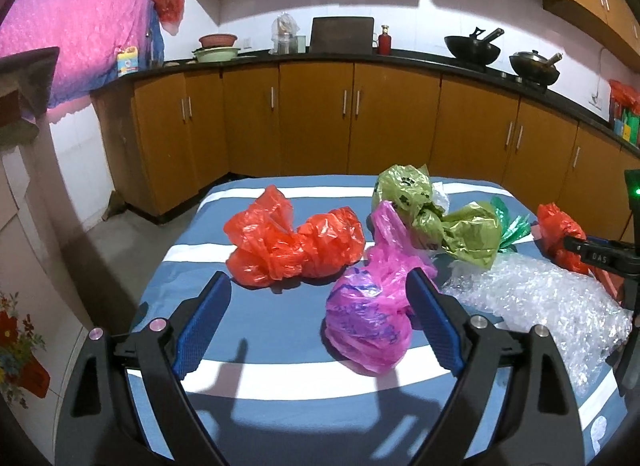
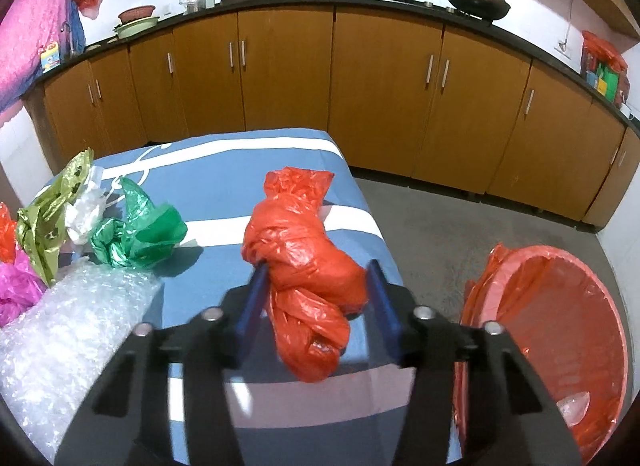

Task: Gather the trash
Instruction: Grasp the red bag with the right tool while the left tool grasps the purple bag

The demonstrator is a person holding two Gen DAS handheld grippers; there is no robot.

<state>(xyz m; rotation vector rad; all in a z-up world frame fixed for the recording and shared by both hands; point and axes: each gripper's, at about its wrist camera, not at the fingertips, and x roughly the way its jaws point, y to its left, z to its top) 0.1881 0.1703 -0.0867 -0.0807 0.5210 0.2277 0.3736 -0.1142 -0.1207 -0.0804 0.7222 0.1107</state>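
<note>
We have the knotted red plastic bag (image 2: 308, 262) between the blue pads of our right gripper (image 2: 318, 278), and both pads press into its sides, so the gripper is clamped on it; the bag sits at the right edge of the blue-and-white striped cloth (image 2: 224, 193) covering the table. Just beside that edge, on the floor, stands the red-lined bin (image 2: 560, 330).

Our left gripper (image 1: 320, 294) stands wide open over the same cloth, its right pad just touching the pink plastic bag (image 1: 368, 314), its left pad free. Beyond it lie a larger red bag (image 1: 292, 242) and an olive-green bag (image 1: 424, 205). To the right a sheet of bubble wrap (image 1: 540, 302) lies near a crumpled green bag (image 2: 136, 234).
</note>
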